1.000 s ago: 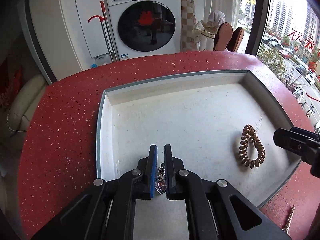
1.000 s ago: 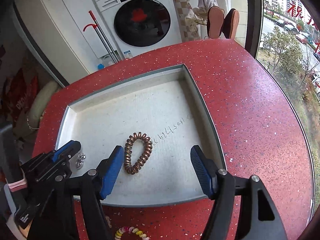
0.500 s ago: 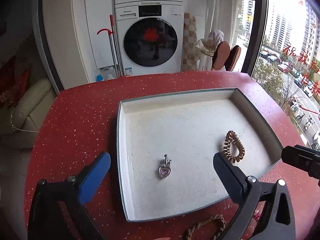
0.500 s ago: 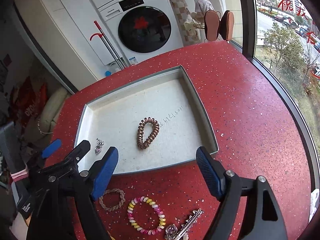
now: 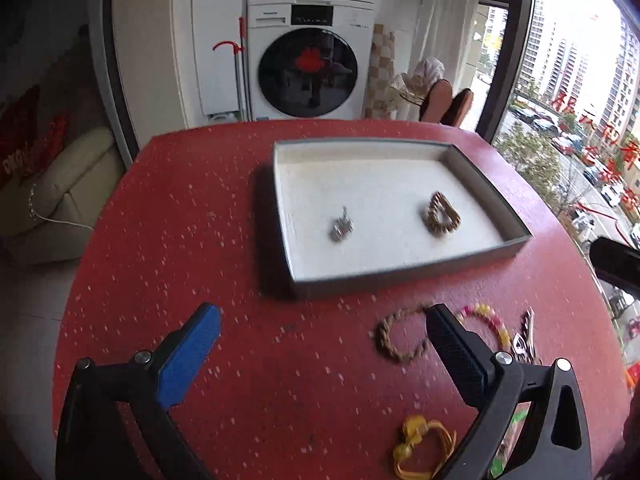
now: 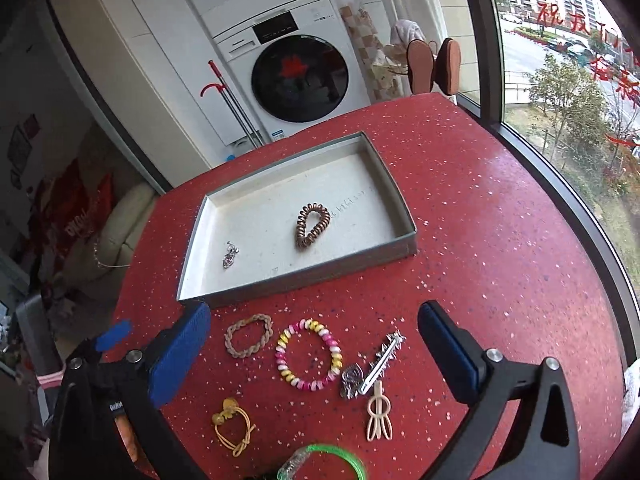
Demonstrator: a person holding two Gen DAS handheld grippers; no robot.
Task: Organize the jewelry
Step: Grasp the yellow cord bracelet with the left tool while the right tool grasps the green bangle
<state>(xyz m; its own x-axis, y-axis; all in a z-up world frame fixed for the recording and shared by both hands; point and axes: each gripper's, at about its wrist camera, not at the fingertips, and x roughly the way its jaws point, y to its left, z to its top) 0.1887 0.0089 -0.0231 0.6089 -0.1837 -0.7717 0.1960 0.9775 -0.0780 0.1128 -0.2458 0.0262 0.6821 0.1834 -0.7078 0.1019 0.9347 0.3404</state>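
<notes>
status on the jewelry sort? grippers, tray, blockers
Left gripper and right gripper open, empty. Pendant and brown coil tie in tray. Bracelets, clips on table. Nothing blocking.

Home, laundry corner by window, high up in apartment block. White front-loading washing machine (image 6: 298, 76) standing against wall, second drum stacked above. Red-handled mop (image 6: 230, 110) leaning beside it. Cream sofa (image 5: 68, 196) sitting off to left. Slippers (image 6: 434, 65) airing near glass. Red speckled table (image 6: 480, 240) filling foreground. Tower blocks, parked cars showing outside.
</notes>
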